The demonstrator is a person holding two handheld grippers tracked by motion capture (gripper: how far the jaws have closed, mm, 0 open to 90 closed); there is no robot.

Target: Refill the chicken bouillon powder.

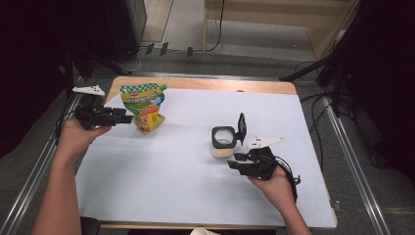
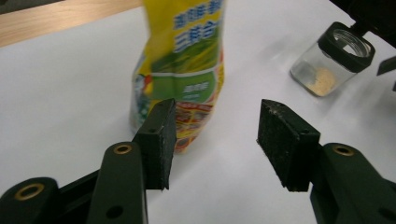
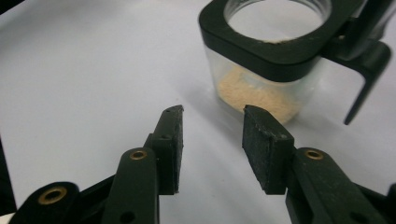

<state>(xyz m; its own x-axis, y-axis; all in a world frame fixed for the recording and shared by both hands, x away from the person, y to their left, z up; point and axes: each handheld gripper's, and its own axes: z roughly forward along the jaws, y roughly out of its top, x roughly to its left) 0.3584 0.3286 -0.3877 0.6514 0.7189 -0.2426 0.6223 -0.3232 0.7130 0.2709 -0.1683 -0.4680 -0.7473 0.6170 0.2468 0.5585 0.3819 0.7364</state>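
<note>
A yellow-and-green printed pouch point(image 1: 143, 110) stands upright at the table's back left. My left gripper point(image 1: 128, 117) is just to its left, level and open, with nothing between the pads. In the left gripper view the pouch point(image 2: 184, 70) rises just beyond the left gripper point(image 2: 215, 135). A clear square jar point(image 1: 223, 139) with a black rim and a flipped-up lid holds a little tan powder. My right gripper point(image 1: 234, 160) sits just in front of the jar, open and empty. In the right gripper view the jar point(image 3: 266, 60) stands just past the right gripper point(image 3: 212, 144).
A white sheet point(image 1: 195, 196) covers the wooden table point(image 1: 205, 84). Metal rails point(image 1: 352, 166) run along both sides, with cables and dark stands on the floor behind. A small white object point(image 1: 203, 231) pokes in at the front edge. The jar point(image 2: 334, 60) lies far right in the left gripper view.
</note>
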